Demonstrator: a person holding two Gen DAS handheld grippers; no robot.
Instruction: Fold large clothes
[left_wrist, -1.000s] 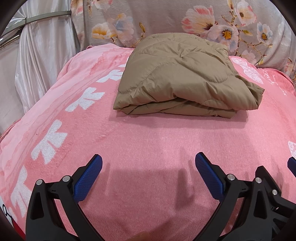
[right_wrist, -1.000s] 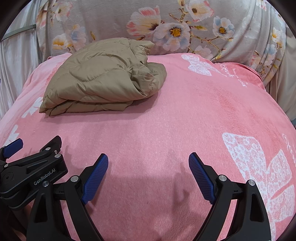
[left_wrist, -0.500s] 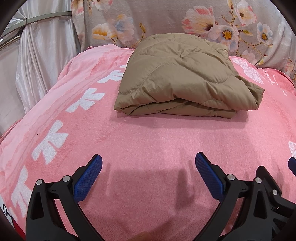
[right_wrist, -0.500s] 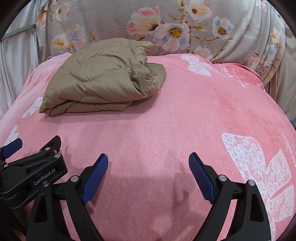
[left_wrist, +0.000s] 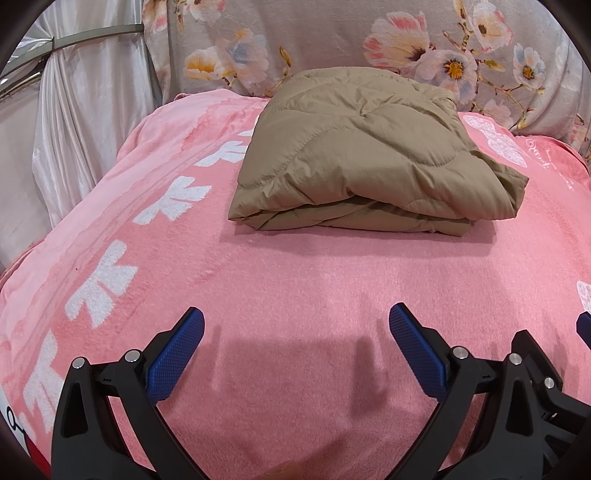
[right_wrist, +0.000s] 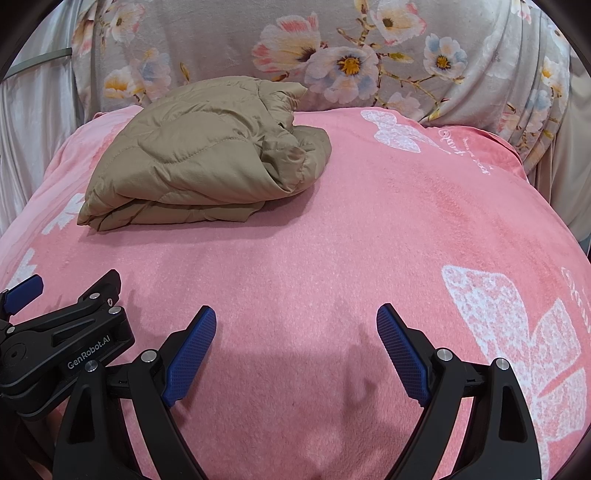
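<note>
A tan quilted jacket (left_wrist: 354, 155) lies folded into a thick bundle on the pink blanket (left_wrist: 295, 280), toward the far side. In the right wrist view the same jacket (right_wrist: 207, 158) sits at the upper left. My left gripper (left_wrist: 295, 325) hovers over bare blanket well short of the jacket, jaws wide open with nothing between them. My right gripper (right_wrist: 295, 325) is open too, empty, over the blanket nearer the front edge. The left gripper's body (right_wrist: 62, 343) shows at the lower left of the right wrist view.
A grey floral cloth (left_wrist: 351, 40) drapes upright behind the blanket. White satin curtain (left_wrist: 85, 122) hangs at the left. The blanket carries white bow prints (left_wrist: 103, 284) on the left and a white flower print (right_wrist: 517, 332) on the right.
</note>
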